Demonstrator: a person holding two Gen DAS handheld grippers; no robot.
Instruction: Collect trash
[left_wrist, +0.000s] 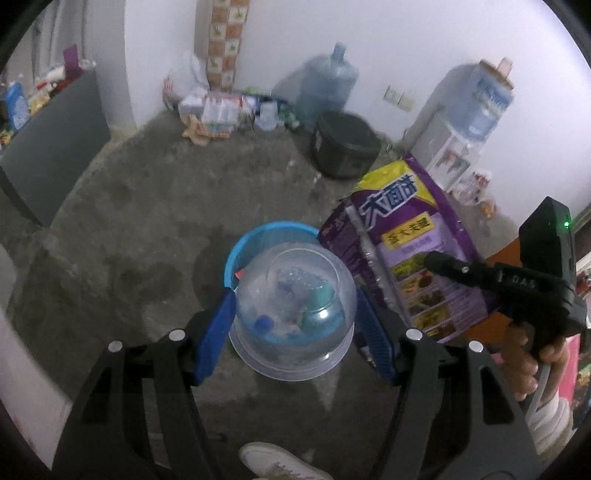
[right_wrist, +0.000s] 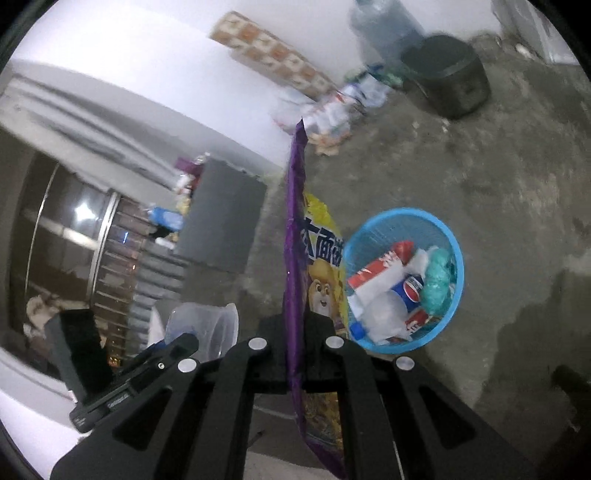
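Note:
My left gripper (left_wrist: 295, 306) is shut on a clear plastic cup (left_wrist: 295, 314), bottom toward the camera, held above a blue mesh waste basket (left_wrist: 251, 236) on the concrete floor. My right gripper (right_wrist: 295, 325) is shut on a purple and yellow snack bag (right_wrist: 295, 229), seen edge-on in its own view. The same bag (left_wrist: 410, 254) shows in the left wrist view, right of the cup, with the right gripper (left_wrist: 443, 264) clamped on it. In the right wrist view the basket (right_wrist: 456, 258) holds a Pepsi bottle (right_wrist: 410, 290), red and white wrappers and a teal bag. The cup (right_wrist: 207, 328) shows at lower left.
A dark bin (left_wrist: 345, 144) stands by the far wall beside a large water jug (left_wrist: 328, 85) and a pile of packaging (left_wrist: 221, 110). A water dispenser (left_wrist: 465, 122) stands at the right. A grey cabinet (left_wrist: 55, 147) is on the left. A white shoe (left_wrist: 273, 461) is below.

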